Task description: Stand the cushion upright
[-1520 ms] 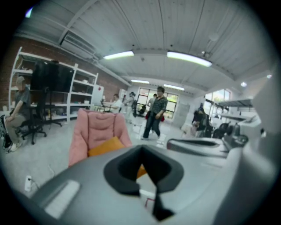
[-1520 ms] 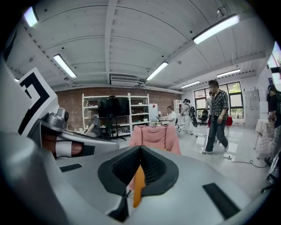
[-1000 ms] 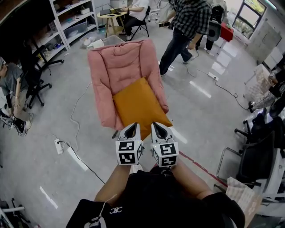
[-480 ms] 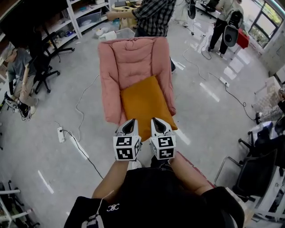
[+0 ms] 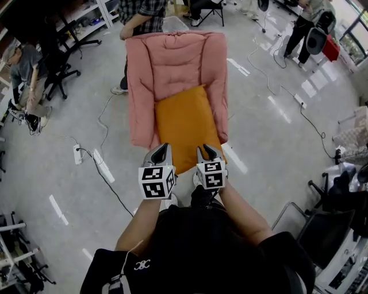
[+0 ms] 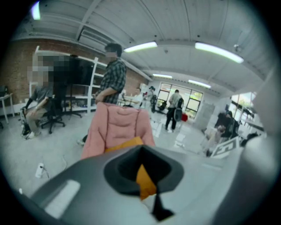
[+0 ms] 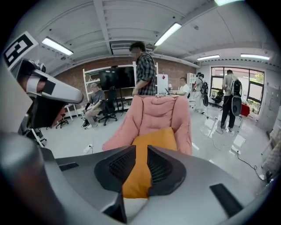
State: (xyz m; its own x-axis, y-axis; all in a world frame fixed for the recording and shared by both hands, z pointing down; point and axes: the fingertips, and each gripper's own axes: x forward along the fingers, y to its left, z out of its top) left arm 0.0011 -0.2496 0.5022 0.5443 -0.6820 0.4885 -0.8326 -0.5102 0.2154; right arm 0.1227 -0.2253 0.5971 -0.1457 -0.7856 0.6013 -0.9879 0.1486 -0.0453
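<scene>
Chair arms (image 5: 140, 103) flank cushion (image 5: 184, 123); front edge open; person (image 5: 141, 10) behind backrest (image 5: 175, 57).

The soft square cushion (image 5: 185, 127) is plain orange all over. The puffy padded floor chair (image 5: 172, 57) is pink, with stitched lines running across it. The smooth shiny floor (image 5: 75, 103) is pale grey with bright white streaks of light. The standing person's checked shirt (image 5: 141, 8) has black and white squares. The long plastic plug strip (image 5: 103, 166) is white, and its thin cable (image 5: 118, 204) is black. The camera wearer's top (image 5: 201, 241) is black with a small white mark. The brick wall (image 7: 175, 70) is reddish brown, and the ceiling (image 7: 131, 26) is white.
</scene>
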